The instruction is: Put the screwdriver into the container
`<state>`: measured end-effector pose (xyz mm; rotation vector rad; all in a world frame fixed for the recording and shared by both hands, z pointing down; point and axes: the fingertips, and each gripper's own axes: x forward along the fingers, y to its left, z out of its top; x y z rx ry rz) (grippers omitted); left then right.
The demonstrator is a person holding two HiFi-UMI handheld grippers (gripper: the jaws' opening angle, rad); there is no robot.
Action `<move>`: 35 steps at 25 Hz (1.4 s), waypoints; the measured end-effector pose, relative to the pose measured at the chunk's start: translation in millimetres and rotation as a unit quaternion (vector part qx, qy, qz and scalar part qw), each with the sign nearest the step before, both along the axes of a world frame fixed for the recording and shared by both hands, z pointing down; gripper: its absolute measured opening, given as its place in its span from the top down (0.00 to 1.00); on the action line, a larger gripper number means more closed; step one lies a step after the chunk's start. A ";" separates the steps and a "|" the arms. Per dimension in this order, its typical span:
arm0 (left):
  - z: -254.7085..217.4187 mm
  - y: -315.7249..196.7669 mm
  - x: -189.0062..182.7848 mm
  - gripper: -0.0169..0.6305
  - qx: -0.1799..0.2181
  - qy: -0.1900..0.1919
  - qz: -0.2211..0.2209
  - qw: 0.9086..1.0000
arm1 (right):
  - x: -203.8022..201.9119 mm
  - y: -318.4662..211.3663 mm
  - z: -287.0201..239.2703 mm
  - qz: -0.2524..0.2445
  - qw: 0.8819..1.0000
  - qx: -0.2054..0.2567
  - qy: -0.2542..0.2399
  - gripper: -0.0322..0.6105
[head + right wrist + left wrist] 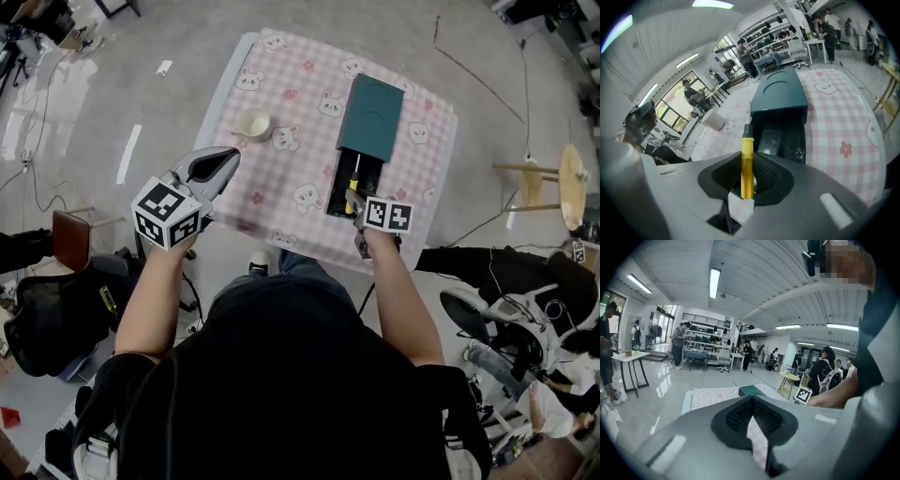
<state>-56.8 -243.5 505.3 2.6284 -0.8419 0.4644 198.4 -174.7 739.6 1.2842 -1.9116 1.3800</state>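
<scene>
The left forearm is being held bent & angled out to the left, w/ the left gripper being carried raised by the near-left edge of the worktop, pointed roughly level across the room. Its jaws are being pressed together at the tips, nothing betw. them. The right forearm is being stretched fwd & down, w/ the right gripper being held at the near, open end of the container, which is lying on the worktop's right half. The screwdriver is being clamped by its yellow handle betw. the right gripper's jaws, shaft pointing fwd over that open end. Whether the tip is touching anything inside cannot be told. The container's far part is being covered by its teal lid, & the interior is too dark for any contents to be made out. In the head view the right gripper's jaws are being hidden under its marker cube, only a bit of yellow handle being shown. In the left gripper view most of the worktop is being blocked by the gripper's own body, just a strip of checked cloth being seen thru the gap. A cup is being seen well apart from the container, nearer the left gripper.
</scene>
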 end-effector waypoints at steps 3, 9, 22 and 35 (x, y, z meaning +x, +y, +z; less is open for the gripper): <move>3.5 1.0 -3.4 0.97 -0.003 -0.001 -0.002 1.000 | -2.8 0.1 7.7 -0.006 1.000 -0.011 0.004 0.79; 12.0 -1.8 -8.1 0.97 -0.009 -0.002 -0.005 1.000 | -6.3 -1.0 23.3 -0.006 0.999 -0.036 0.008 0.79; 21.1 -1.8 -3.8 0.97 -0.016 -0.005 -0.007 1.000 | -1.7 -0.6 47.3 -0.003 0.997 -0.074 0.004 0.79; 31.1 -1.9 -6.1 0.97 -0.027 -0.002 -0.013 1.000 | -3.1 -7.6 65.2 0.006 0.995 -0.102 0.003 0.79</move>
